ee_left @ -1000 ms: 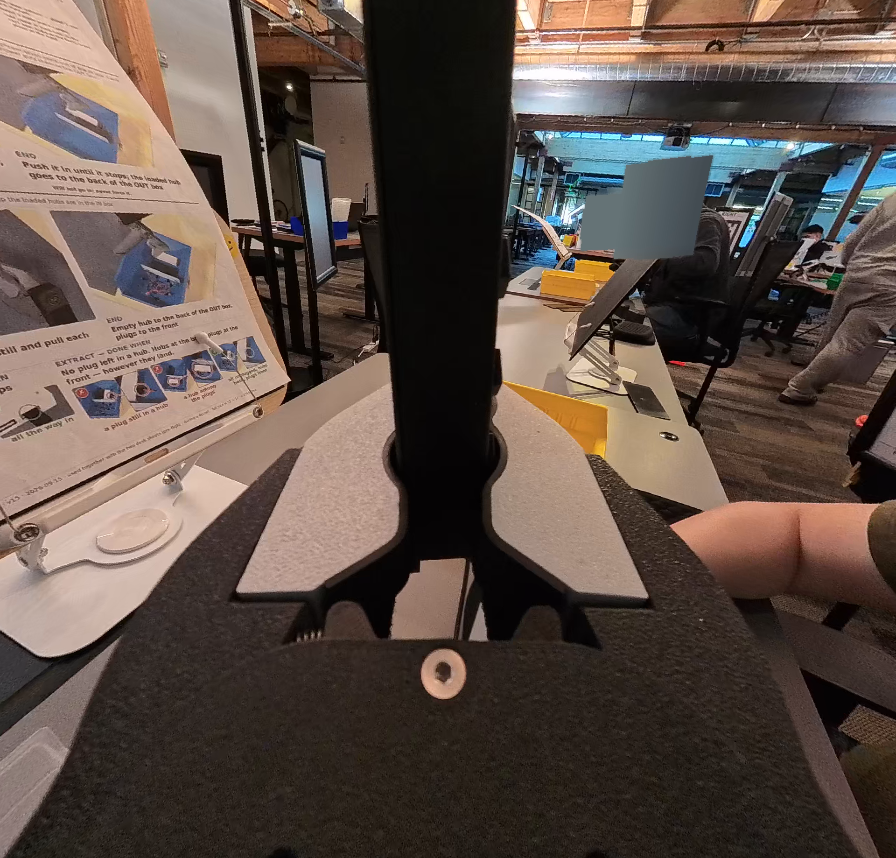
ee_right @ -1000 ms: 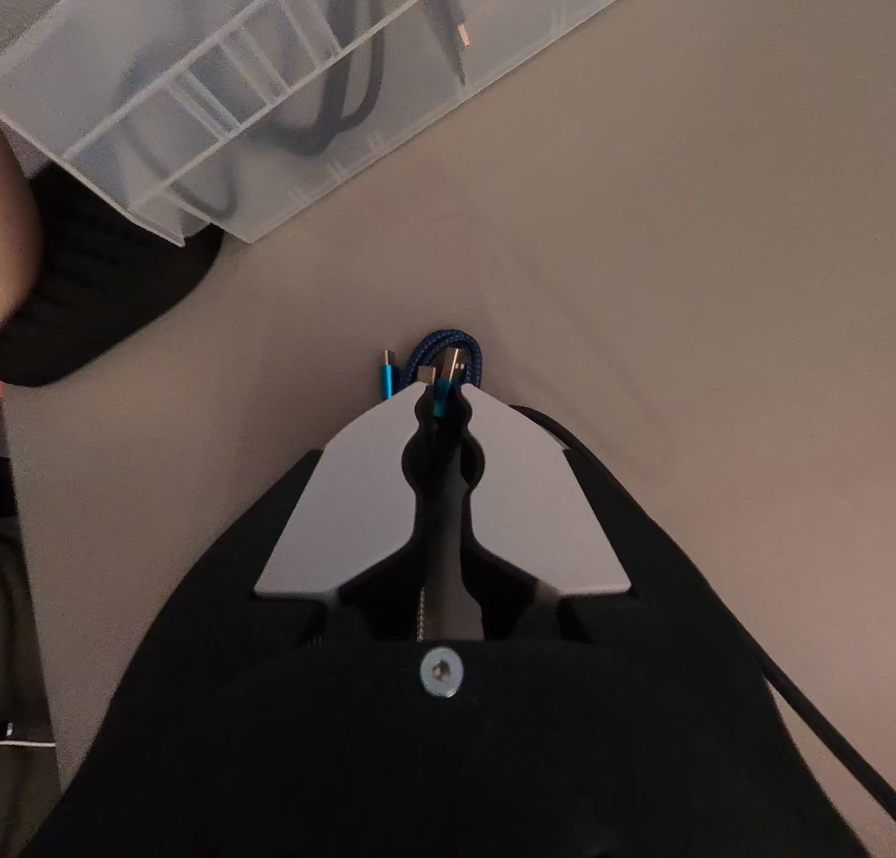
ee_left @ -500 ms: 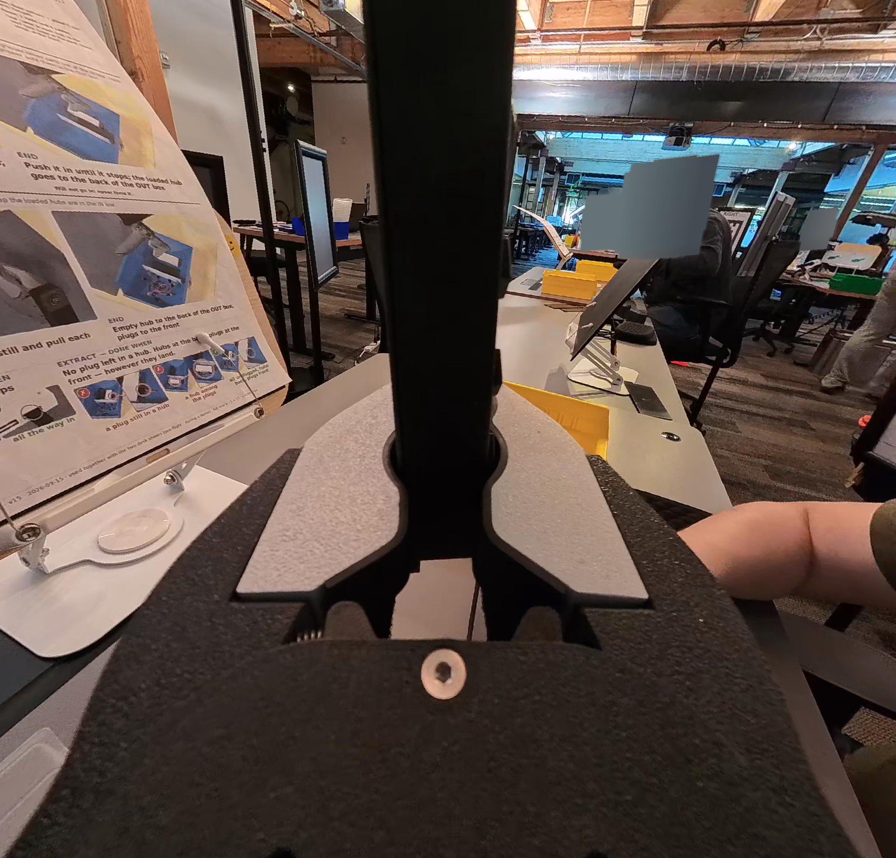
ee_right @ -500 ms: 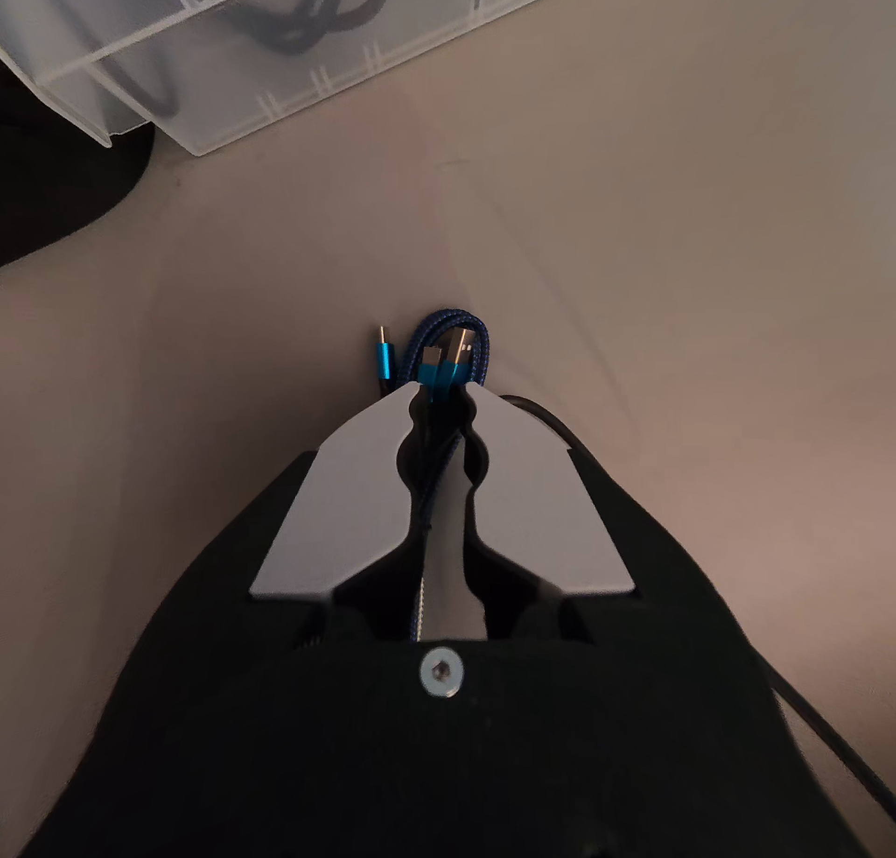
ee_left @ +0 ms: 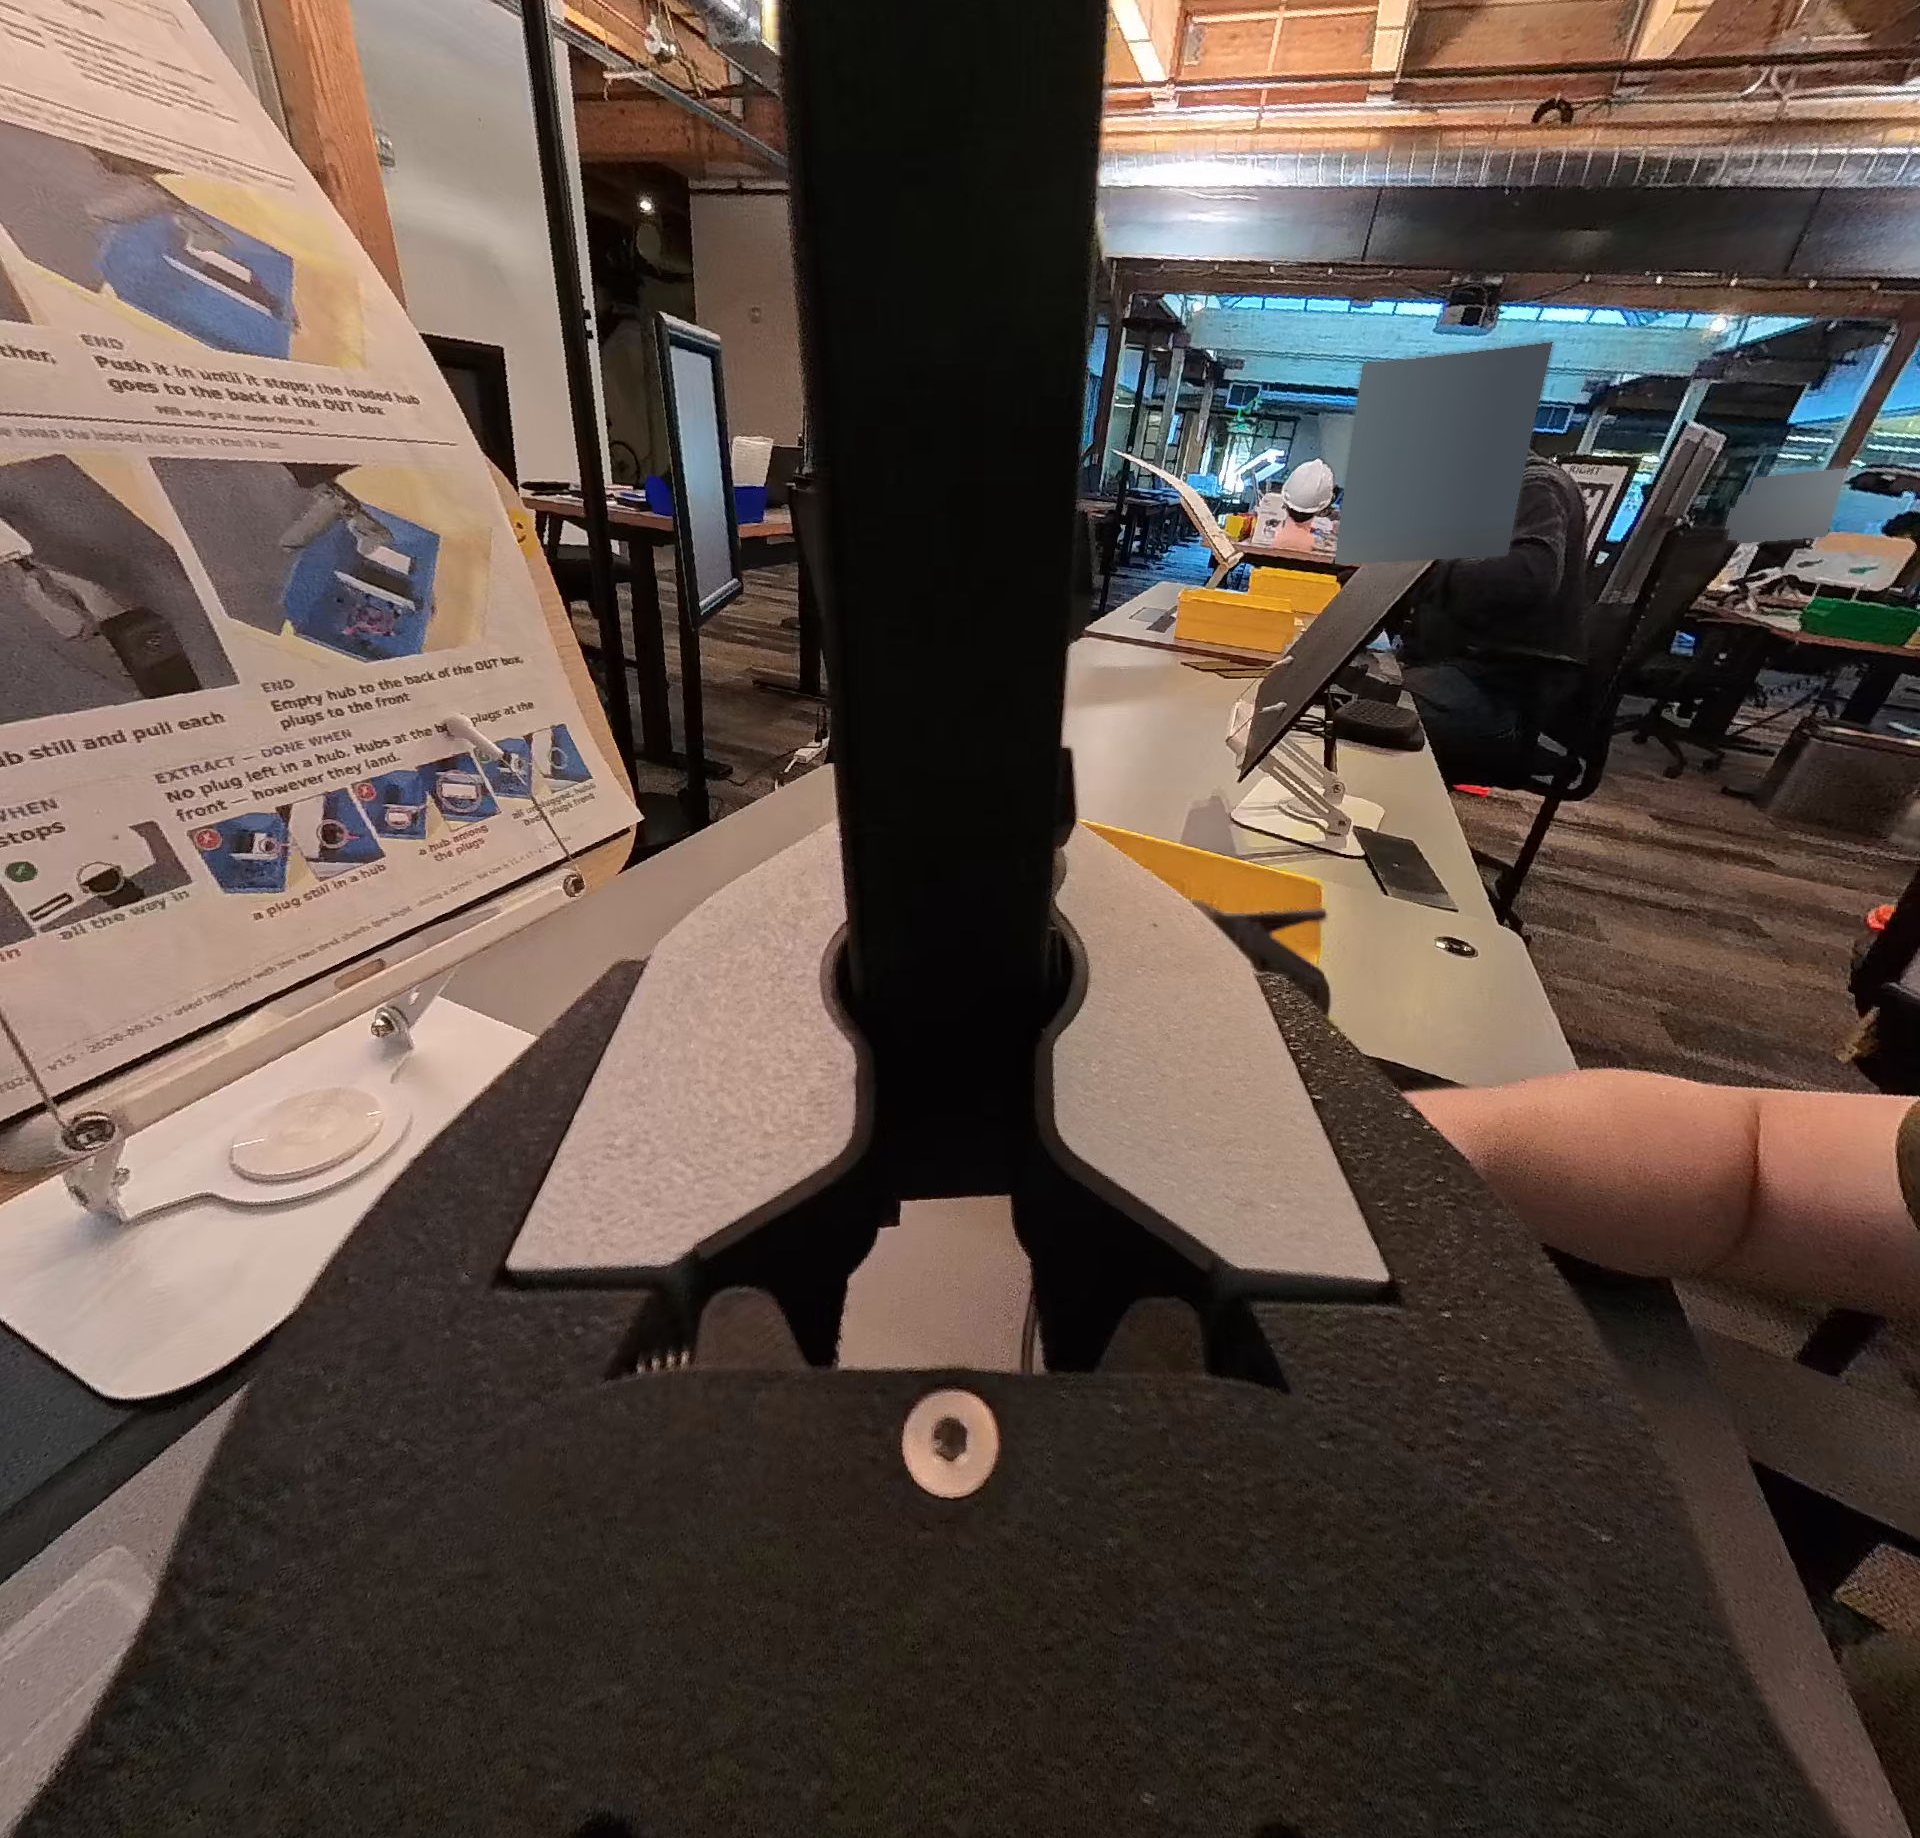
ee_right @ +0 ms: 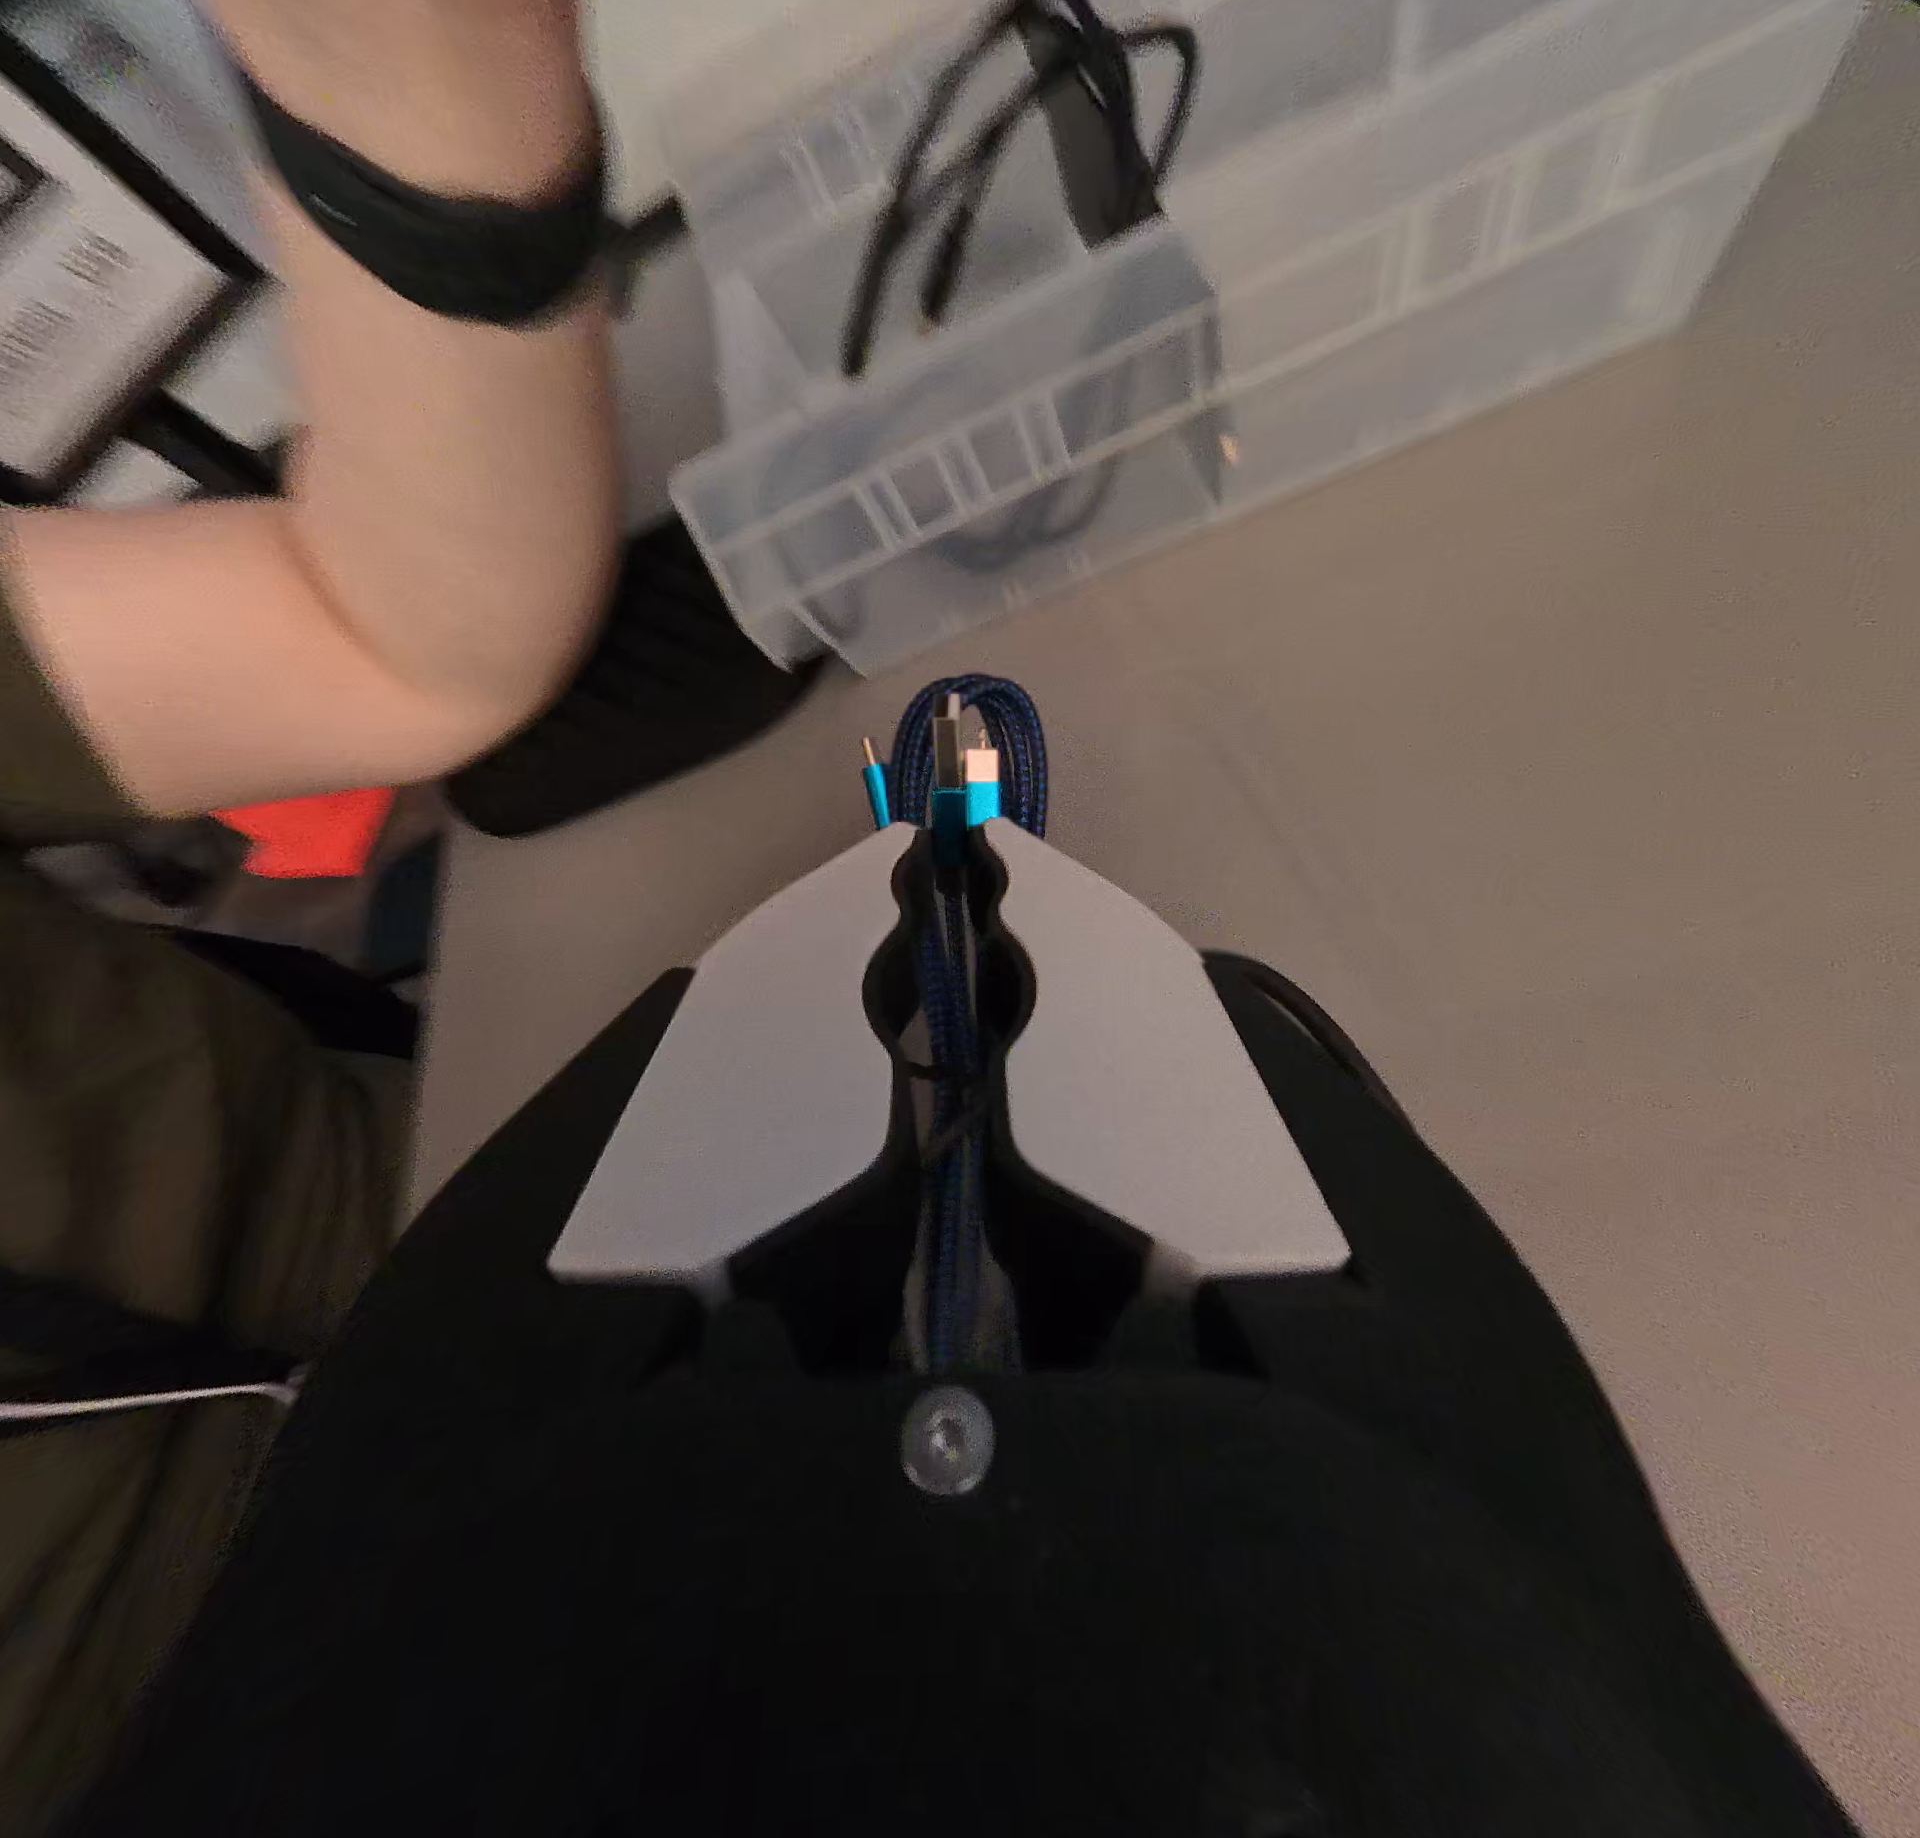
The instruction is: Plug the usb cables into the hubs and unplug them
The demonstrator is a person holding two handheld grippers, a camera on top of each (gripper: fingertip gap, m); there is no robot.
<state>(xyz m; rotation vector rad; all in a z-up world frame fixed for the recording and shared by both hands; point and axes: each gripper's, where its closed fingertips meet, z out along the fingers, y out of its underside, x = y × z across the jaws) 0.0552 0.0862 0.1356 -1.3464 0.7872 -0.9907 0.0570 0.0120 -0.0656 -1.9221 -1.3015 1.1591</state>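
**Cable bundle lifted, hub held upright**

My right gripper (ee_right: 951,832) has its jaws clamped on a coiled blue braided USB cable (ee_right: 971,739), its turquoise plugs (ee_right: 961,803) poking out past the tips. A second ago this bundle sat low over the bare worktop (ee_right: 1507,853); now the view has swung up and back, so the clear plastic bin (ee_right: 1299,354) holding black cables shows more fully ahead, and my other forearm (ee_right: 343,562) crosses on the left. My left gripper (ee_left: 951,957) has not moved: its jaws are closed on a tall black bar (ee_left: 940,438), probably the hub, standing upright beside the instruction sheet (ee_left: 260,593). I judge I am carrying the cable toward it for plugging.
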